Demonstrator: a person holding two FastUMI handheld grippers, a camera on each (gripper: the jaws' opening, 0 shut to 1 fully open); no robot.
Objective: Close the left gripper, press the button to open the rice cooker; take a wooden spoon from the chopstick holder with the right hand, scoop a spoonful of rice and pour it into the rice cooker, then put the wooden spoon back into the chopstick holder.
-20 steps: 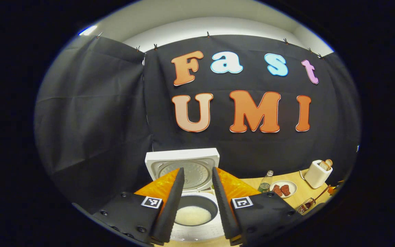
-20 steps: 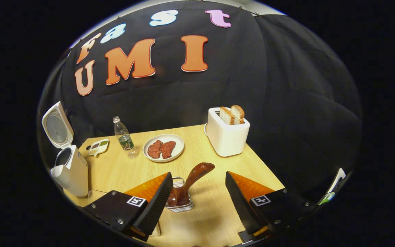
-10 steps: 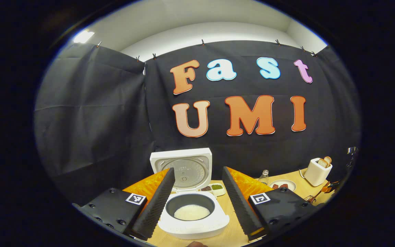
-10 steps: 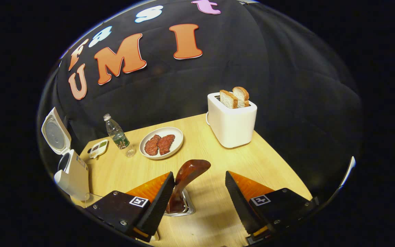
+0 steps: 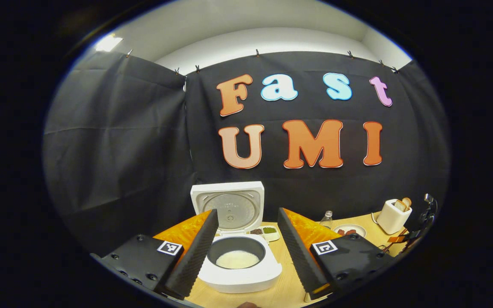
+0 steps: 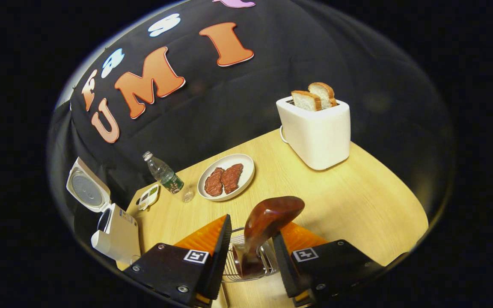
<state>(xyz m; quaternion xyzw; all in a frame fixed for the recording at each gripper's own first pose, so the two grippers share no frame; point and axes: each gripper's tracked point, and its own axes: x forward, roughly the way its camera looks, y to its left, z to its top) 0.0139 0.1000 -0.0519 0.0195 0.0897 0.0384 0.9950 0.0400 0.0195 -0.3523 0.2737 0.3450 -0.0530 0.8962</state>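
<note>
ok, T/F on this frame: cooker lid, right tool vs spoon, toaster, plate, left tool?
1. The rice cooker lid is closed. False: it stands open, with white rice showing in the pot.
2. The right tool straddles the wooden spoon in the chopstick holder. True.
3. The toaster is empty. False: two bread slices stick out.
4. The plate holds two reddish pieces. True.
5. The left tool is shut. False: its fingers are apart.

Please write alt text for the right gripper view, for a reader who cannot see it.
The right gripper reaches around a wooden spoon standing in a wire chopstick holder on a wooden table.
</note>
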